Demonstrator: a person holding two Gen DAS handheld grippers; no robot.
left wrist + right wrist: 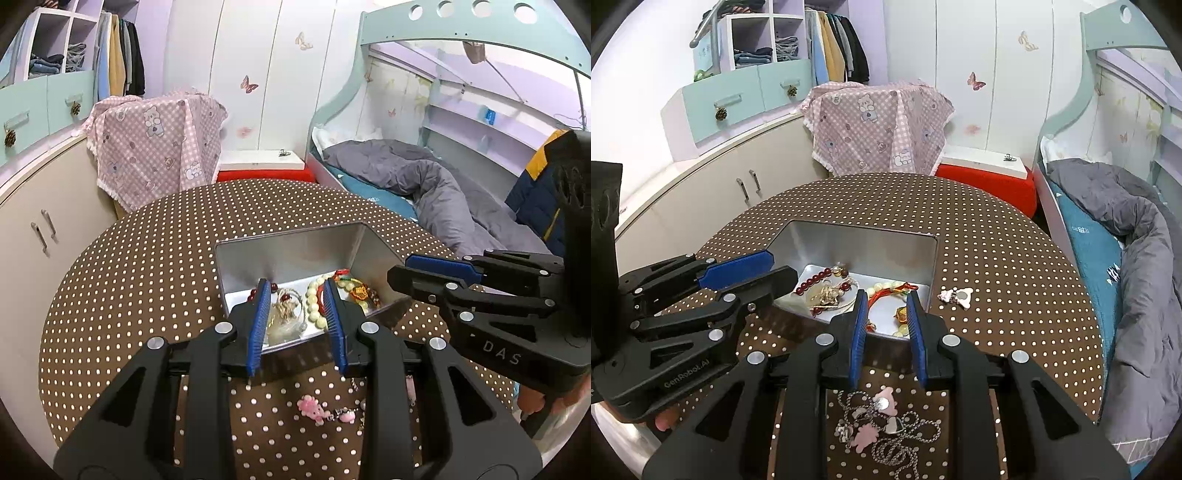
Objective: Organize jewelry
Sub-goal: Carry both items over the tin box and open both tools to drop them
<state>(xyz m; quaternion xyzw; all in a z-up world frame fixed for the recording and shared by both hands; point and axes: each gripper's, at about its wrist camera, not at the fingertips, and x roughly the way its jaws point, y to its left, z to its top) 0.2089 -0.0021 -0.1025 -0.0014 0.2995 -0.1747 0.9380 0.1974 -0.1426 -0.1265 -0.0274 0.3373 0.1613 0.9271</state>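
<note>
The metal tin [925,266] is sitting on the dotted table [1015,266], long axis running left to right, holding bead bracelets [812,282] and red cord – both the left gripper [297,325] and right gripper [886,332] are hovering over its near rim, jaws parted and empty – a chain necklace [905,443] is lying below

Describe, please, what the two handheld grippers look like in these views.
Both the left gripper and the right gripper are matte black plastic linkages with silver round pivot pins. Their fingers carry ribbed blue pads. White lettering marks the bodies: "GenRobot.AI" on the left, "DAS" on the right. No cables show.
</note>
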